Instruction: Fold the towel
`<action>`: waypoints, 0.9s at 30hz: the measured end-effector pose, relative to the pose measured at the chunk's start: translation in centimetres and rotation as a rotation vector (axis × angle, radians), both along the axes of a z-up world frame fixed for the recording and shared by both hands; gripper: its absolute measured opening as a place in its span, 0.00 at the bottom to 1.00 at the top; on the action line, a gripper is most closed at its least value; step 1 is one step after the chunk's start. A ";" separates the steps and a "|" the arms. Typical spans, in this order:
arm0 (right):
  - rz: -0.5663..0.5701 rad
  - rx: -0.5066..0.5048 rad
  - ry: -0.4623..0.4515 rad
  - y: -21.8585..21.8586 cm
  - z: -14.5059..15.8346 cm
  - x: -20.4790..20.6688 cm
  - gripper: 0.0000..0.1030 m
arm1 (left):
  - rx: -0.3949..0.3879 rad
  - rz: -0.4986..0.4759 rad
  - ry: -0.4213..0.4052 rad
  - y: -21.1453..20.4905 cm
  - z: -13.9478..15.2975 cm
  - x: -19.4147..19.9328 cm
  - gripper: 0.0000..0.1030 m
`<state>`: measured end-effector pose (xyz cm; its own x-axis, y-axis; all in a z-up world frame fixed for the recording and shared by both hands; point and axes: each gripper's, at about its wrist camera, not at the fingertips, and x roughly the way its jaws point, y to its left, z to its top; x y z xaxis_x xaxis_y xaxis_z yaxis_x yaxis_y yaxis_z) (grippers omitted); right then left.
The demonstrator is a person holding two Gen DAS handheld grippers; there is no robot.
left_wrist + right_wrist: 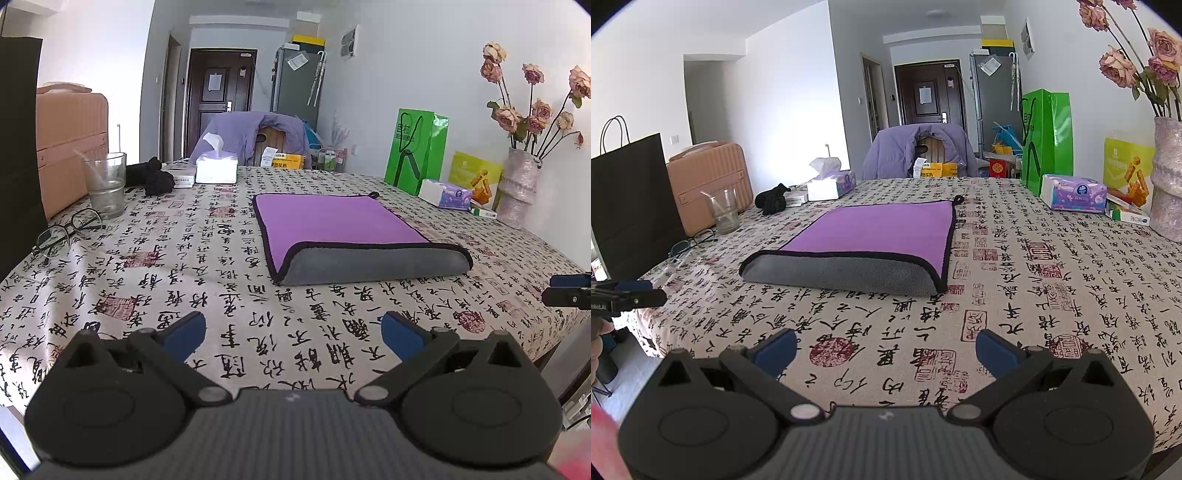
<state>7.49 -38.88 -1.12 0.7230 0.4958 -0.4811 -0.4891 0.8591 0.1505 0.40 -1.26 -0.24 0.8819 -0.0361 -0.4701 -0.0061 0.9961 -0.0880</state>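
Observation:
A purple towel [340, 225] with a black hem and grey underside lies flat on the calligraphy tablecloth [221, 295]. Its near edge is folded over, showing a grey band [373, 266]. It also shows in the right wrist view [875, 232], grey band [846, 273] nearest. My left gripper [293, 330] is open and empty, low over the cloth in front of the towel. My right gripper [886, 349] is open and empty, also short of the towel. Each gripper shows at the edge of the other's view: the right [570, 291], the left [628, 295].
A glass [105, 184], spectacles [68, 230], black cloth [155, 177] and tissue box [216, 168] stand at back left. A green bag [415, 149], tissue pack [445, 194] and vase of roses [517, 188] stand at back right. A draped chair [255, 136] is behind the table.

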 end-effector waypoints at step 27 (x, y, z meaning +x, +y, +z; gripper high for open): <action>0.000 0.001 -0.001 0.0 0.0 0.0 1.00 | 0.000 -0.002 0.003 -0.2 -0.1 0.0 1.00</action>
